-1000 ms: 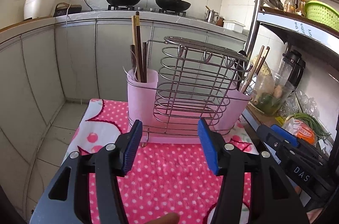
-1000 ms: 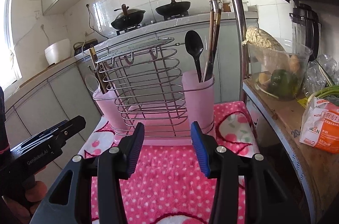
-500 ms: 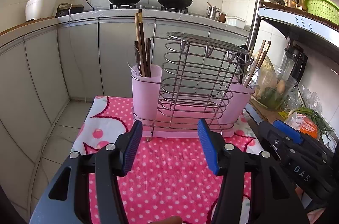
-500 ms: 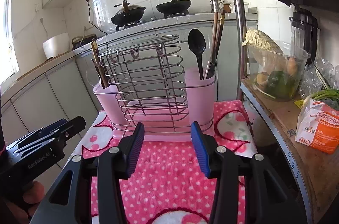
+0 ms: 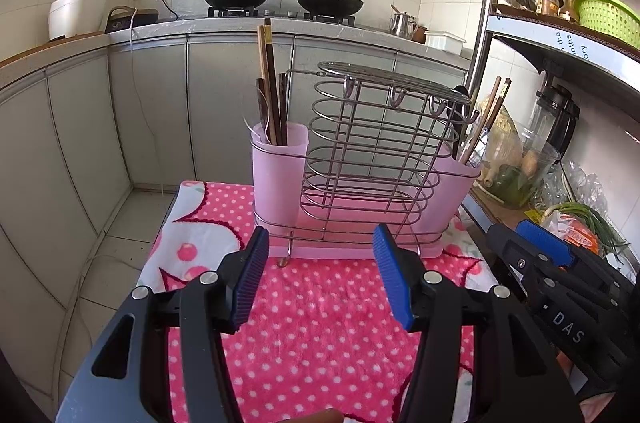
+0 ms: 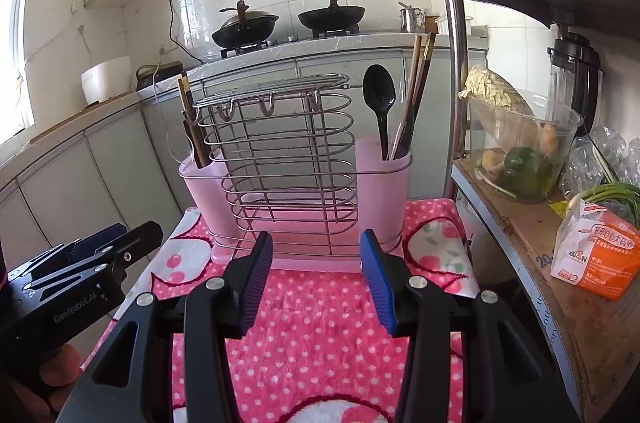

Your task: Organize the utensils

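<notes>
Utensils stood upright in the two pink cups of a wire rack (image 5: pixel 372 159) set at the far end of the bench, on a pink dotted cloth (image 5: pixel 320 323), and that upright set was what the coming move seemed to turn on. In the left wrist view, brown chopsticks (image 5: pixel 269 83) rose from the left cup (image 5: pixel 278 175), with a pale, see-through spoon, hard to make out, beside them; in the right wrist view a black spoon (image 6: pixel 380 99) and more chopsticks (image 6: pixel 416 95) stood in the right cup (image 6: pixel 382 191). The left gripper (image 5: pixel 318 277) hung over the near cloth with its jaws wide apart and nothing between them, and the left cup lay ahead of it and slightly to the left. The right gripper (image 6: pixel 316 279) was likewise spread and empty, though somewhat narrower, with the right cup ahead and a little to the right. Each hand thus appeared nearer to the cup on its own side. Since the long axes of the utensils ran nearly straight up, leaning only a little, a grasp would probably have to close across a handle above the cup's rim and then lift upward. Neither gripper touched the rack.
</notes>
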`<control>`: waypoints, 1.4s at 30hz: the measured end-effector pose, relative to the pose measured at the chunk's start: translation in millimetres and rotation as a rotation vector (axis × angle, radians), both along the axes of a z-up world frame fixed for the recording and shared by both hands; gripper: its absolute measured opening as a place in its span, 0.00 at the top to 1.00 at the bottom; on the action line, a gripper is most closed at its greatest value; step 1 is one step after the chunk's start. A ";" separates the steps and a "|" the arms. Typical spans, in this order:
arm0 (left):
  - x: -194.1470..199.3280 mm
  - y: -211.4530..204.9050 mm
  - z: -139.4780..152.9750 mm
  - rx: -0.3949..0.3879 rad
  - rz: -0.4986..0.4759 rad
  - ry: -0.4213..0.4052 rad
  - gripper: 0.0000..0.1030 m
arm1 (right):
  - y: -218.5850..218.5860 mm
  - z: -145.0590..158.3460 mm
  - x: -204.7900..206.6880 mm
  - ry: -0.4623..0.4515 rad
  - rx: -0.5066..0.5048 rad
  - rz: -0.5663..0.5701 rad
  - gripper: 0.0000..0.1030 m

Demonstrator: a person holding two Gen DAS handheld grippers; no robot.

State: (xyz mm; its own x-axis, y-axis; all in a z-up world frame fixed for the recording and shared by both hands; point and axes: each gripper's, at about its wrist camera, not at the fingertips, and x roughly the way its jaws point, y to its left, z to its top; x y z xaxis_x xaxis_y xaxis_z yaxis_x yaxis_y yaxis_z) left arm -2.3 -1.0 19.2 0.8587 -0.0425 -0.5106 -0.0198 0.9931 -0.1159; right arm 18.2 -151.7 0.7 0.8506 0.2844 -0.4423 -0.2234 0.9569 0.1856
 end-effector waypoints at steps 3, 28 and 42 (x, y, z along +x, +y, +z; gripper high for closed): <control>-0.6 0.5 -0.1 -0.002 -0.004 0.003 0.47 | 0.2 0.3 0.1 0.000 -0.003 0.000 0.56; 2.1 2.4 -3.5 -0.004 -0.019 0.013 0.47 | 0.3 -0.9 3.5 0.009 -0.009 -0.001 0.56; 1.3 3.5 -4.3 -0.006 -0.025 0.011 0.47 | 0.6 -1.2 3.9 0.008 -0.009 0.000 0.56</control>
State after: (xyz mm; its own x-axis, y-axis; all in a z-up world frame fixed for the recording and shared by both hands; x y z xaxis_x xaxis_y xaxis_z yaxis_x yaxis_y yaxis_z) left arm -1.0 2.5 15.0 0.8519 -0.0665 -0.5195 0.0033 0.9926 -0.1217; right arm 22.1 -151.1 -0.5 0.8472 0.2801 -0.4515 -0.2216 0.9586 0.1790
